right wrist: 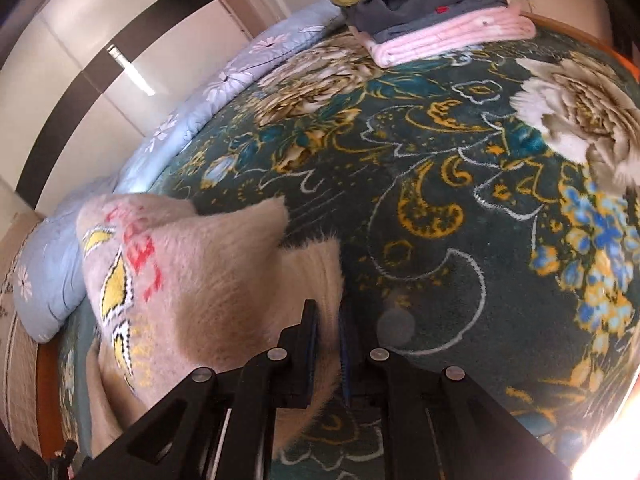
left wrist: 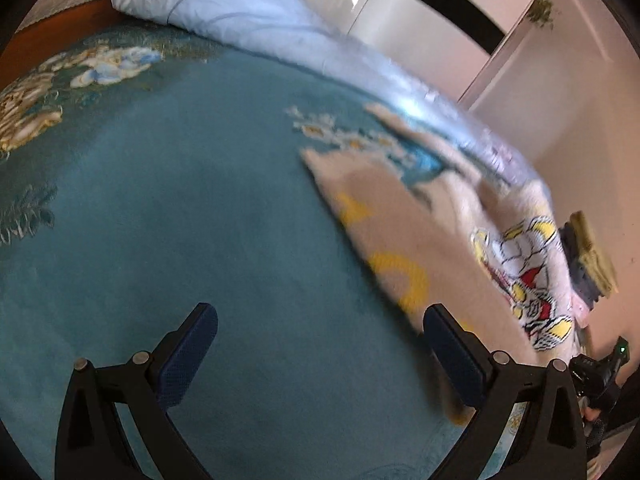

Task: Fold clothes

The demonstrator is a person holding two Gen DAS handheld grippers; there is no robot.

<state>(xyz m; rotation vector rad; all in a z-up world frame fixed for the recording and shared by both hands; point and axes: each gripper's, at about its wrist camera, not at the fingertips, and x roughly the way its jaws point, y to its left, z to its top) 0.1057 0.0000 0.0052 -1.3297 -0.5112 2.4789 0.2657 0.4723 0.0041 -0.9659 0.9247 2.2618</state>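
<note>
A beige fleece garment with a yellow, red and white print lies on the teal floral bedspread. My right gripper is shut on a fold of its fuzzy edge and holds it up off the bed. In the left wrist view the same garment is blurred at the right. My left gripper is open and empty over bare teal blanket; its right finger is close to the garment's near edge.
A stack of folded clothes, olive, grey and pink, sits at the bed's far corner. A light blue flowered quilt runs along the wall side. White wardrobe doors stand behind.
</note>
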